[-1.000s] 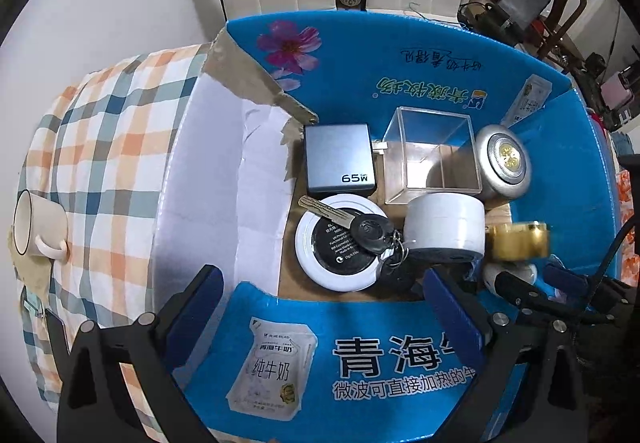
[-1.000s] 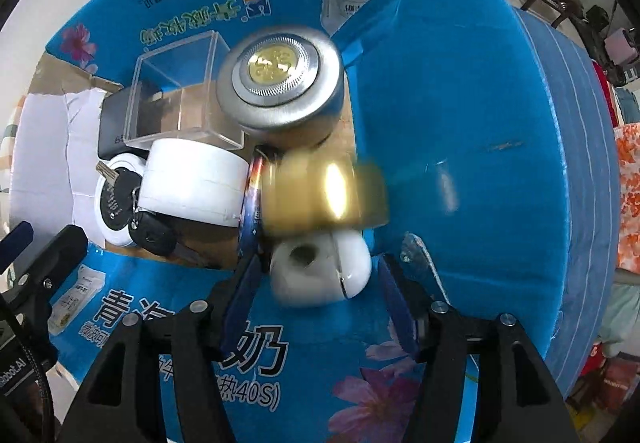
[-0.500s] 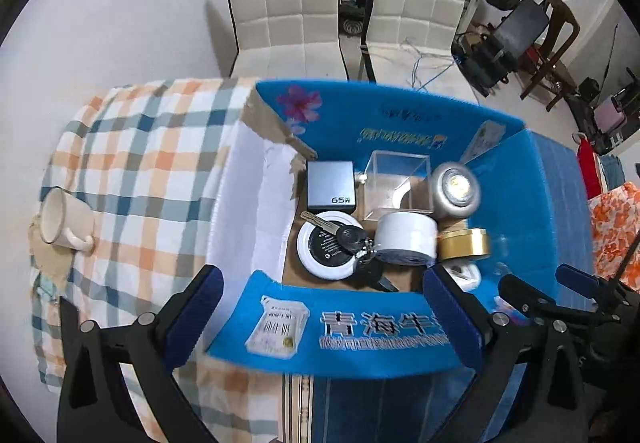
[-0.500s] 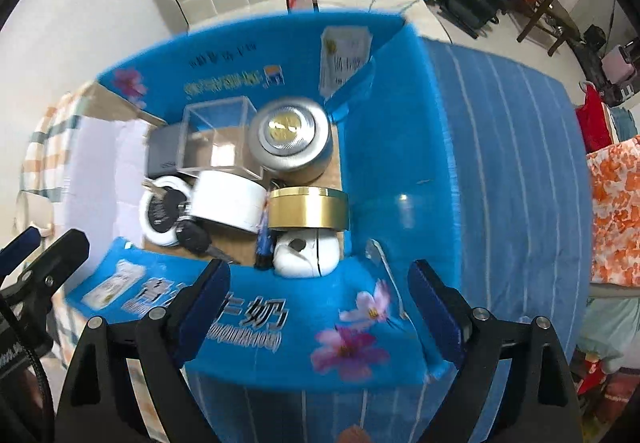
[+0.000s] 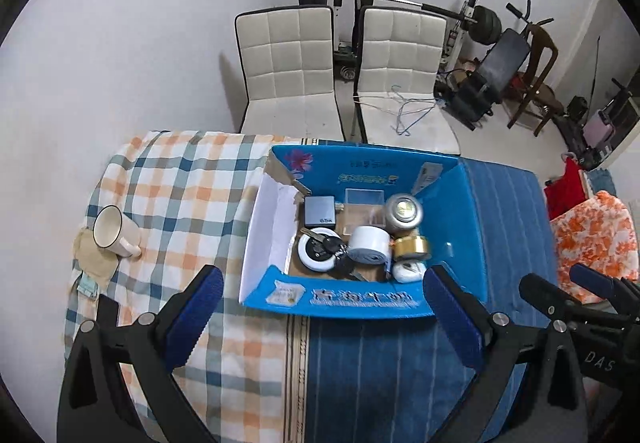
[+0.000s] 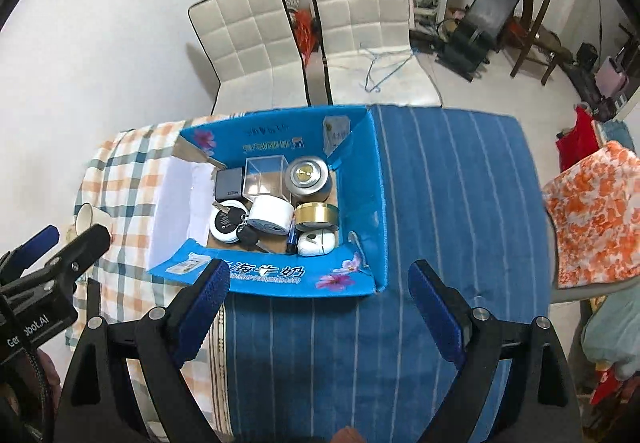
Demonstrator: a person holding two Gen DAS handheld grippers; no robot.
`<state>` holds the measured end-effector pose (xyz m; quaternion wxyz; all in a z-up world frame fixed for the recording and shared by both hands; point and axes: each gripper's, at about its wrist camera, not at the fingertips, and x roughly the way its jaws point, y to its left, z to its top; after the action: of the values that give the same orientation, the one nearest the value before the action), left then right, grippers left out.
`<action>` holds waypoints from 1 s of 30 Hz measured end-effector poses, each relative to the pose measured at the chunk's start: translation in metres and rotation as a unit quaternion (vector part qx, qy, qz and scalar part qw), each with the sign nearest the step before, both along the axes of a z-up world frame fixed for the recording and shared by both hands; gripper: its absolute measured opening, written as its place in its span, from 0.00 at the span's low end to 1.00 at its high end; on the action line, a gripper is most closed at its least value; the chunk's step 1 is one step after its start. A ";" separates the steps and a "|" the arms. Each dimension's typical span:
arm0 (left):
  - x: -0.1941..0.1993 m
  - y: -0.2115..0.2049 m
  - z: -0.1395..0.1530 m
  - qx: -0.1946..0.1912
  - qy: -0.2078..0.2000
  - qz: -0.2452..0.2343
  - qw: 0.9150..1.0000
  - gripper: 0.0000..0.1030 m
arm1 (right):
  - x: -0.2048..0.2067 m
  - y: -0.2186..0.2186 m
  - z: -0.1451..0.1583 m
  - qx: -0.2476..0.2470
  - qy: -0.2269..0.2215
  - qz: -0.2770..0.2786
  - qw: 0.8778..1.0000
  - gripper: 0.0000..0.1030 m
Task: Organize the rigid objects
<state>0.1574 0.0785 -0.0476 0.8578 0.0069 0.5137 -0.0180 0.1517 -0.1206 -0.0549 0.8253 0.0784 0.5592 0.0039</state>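
Two grippers hang high above the blue box (image 5: pixel 360 301), and both are spread wide with nothing in them. The left gripper (image 5: pixel 320 307) and the right gripper (image 6: pixel 320 299) sit just in front of the box. Inside the box, the gold tin (image 6: pixel 317 217) is beside the white roll (image 6: pixel 270 214). The silver can (image 6: pixel 308 177) is at the back of the box, next to the clear cube (image 6: pixel 266 179). A white mug (image 5: pixel 114 231) stands left of the box on the checked cloth (image 5: pixel 180 203).

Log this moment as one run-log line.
left gripper: open, empty | right gripper: open, empty | gold tin: in blue box | mug: outside box
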 end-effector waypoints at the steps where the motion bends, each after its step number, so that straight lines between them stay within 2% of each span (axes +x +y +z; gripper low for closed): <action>1: -0.003 -0.001 0.002 0.001 0.001 0.000 1.000 0.99 | -0.005 0.000 0.007 0.001 -0.003 0.002 1.000 0.90; 9: -0.028 -0.006 0.026 0.008 -0.007 0.000 1.000 0.99 | -0.046 0.003 0.055 0.000 -0.026 0.014 1.000 0.90; 15: -0.039 -0.004 0.043 0.009 -0.025 0.003 1.000 0.99 | -0.063 0.000 0.078 -0.006 -0.040 0.016 0.999 0.90; 21: -0.042 0.001 0.046 0.004 -0.029 0.010 1.000 0.99 | -0.066 -0.005 0.084 -0.017 -0.044 0.009 0.999 0.90; 30: -0.047 0.000 0.040 0.009 -0.019 0.007 1.000 0.99 | -0.063 -0.005 0.077 -0.025 -0.041 0.007 0.999 0.90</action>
<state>0.1101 0.0790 -0.0077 0.8673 0.0118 0.4976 -0.0074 0.0884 -0.1257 0.0226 0.8490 0.0540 0.5257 -0.0012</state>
